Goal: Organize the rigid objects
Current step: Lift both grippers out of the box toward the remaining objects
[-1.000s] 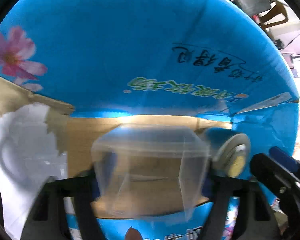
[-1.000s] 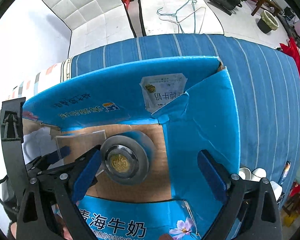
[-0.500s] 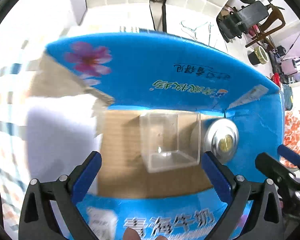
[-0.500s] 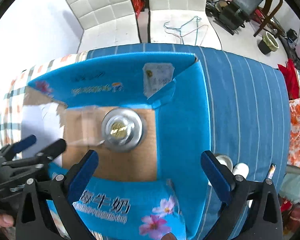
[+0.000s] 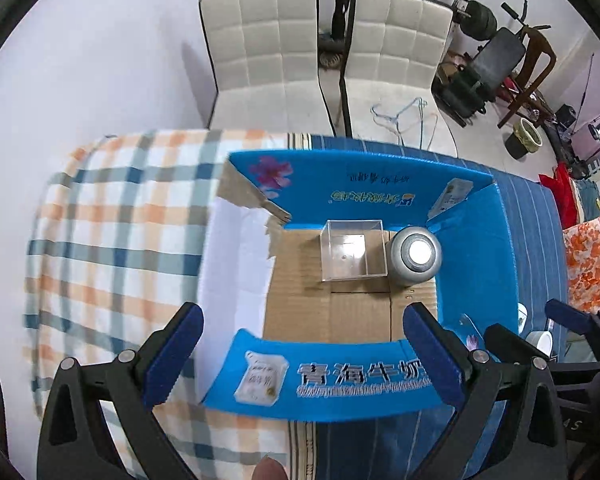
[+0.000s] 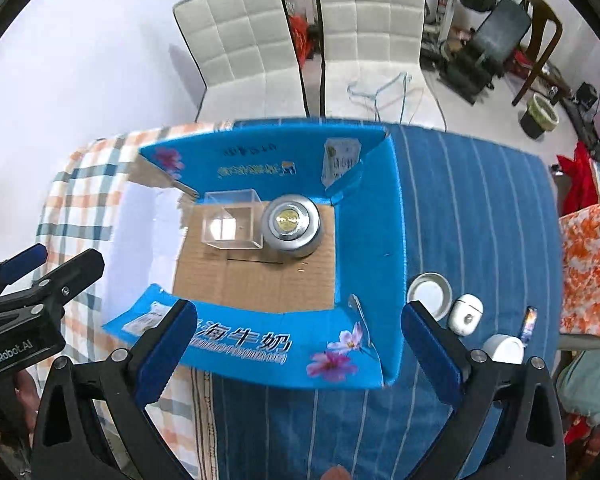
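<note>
Blue striped cloth (image 6: 460, 208), open blue carton (image 5: 476, 240) — clear box (image 5: 352, 250), silver tin (image 5: 416, 256) inside

At the top of my frame stood two white quilted chairs (image 5: 396, 44), wire hangers (image 5: 404, 116) on one; gym gear (image 5: 496, 56) cluttered the upper right.

The blue milk carton (image 6: 364, 240) is open on top, so coming straight down works. Its floor at 6 o'clock is bare cardboard, plenty of room there. The far half is taken: clear plastic box (image 6: 232, 222) and silver tin (image 6: 292, 222) sit side by side against the 12 o'clock wall. Upright flaps fence 12, 3 and 6; the 9 o'clock side lies flat.
</note>
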Action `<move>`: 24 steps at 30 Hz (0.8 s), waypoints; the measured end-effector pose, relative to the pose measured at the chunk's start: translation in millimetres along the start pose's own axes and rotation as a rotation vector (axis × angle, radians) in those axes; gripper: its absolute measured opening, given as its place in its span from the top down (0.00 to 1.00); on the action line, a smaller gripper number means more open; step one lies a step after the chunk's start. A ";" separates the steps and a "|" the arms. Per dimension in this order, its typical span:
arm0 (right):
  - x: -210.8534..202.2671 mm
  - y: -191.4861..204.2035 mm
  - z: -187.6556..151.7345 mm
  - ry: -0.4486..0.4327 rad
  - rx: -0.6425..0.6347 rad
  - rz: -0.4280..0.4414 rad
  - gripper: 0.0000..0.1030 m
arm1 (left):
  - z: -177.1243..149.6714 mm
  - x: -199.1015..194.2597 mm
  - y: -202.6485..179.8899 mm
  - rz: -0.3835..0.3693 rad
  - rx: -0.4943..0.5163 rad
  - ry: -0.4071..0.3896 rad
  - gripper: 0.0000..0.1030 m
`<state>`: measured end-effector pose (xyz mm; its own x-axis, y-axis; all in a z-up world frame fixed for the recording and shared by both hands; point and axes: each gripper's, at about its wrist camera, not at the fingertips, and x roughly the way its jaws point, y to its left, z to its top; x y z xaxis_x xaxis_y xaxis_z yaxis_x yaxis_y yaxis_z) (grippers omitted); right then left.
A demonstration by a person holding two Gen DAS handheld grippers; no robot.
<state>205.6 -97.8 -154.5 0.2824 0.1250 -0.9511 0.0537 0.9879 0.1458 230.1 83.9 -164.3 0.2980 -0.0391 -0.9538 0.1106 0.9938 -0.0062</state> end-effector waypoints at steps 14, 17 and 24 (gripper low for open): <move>-90.8 -3.5 -38.4 -0.099 -0.002 0.104 0.00 | -27.6 -99.5 -17.0 0.030 0.041 -0.132 0.00; -97.3 -24.1 -46.6 -0.099 0.014 0.115 0.00 | -33.1 -107.4 -26.0 0.018 0.034 -0.129 0.00; -83.5 -125.6 -69.3 -0.050 0.124 0.056 0.00 | -54.0 -107.2 -81.2 0.003 0.074 -0.113 0.01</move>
<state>108.9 -225.9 -112.3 0.3357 0.1714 -0.9263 0.1538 0.9601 0.2334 137.9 13.1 -77.8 0.4025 -0.0514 -0.9140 0.1783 0.9837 0.0232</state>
